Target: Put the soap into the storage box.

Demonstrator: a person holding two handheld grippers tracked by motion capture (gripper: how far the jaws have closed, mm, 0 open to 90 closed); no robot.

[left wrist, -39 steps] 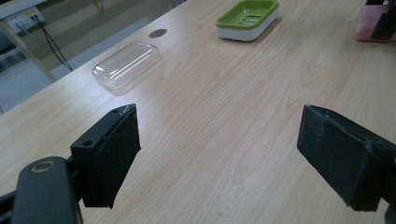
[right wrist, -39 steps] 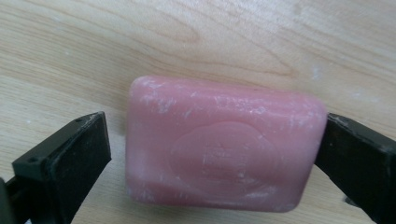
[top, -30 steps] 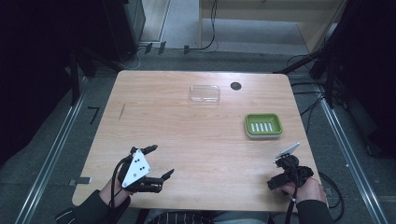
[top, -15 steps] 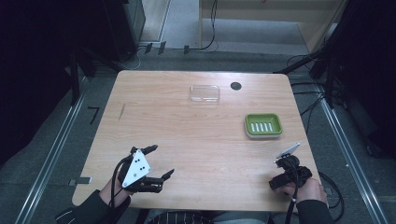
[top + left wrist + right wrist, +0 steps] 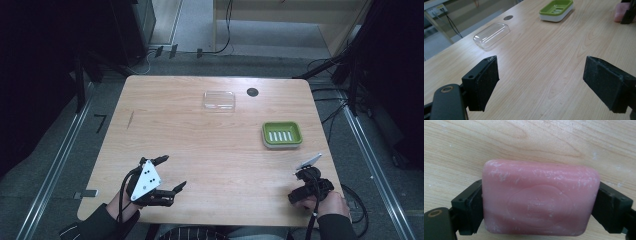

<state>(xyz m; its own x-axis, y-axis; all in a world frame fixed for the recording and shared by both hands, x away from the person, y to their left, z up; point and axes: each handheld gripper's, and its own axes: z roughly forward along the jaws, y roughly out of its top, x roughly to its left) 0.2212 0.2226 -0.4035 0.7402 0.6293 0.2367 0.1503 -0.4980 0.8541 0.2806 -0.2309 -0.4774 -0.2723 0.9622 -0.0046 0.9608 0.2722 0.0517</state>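
Filling the middle of the right gripper view, one pink soap bar (image 5: 540,200) sits pinched between the two black jaws of the right gripper (image 5: 540,207), a jaw pressed on each short end. The bar is a rounded rectangle, scuffed with whitish flecks, with an oval stamp on its face; the lettering is too worn to read. Wooden table (image 5: 529,140) shows behind it.

In the high view that gripper (image 5: 306,187) is at the lower right of the frame, near the table's front edge. The left gripper (image 5: 167,175) is at the lower left, its jaws spread wide with nothing between them.

Counted on the table: one green soap dish (image 5: 282,134) at the right, one clear lid (image 5: 219,100) at upper centre, one dark round hole (image 5: 252,92) just right of the lid.
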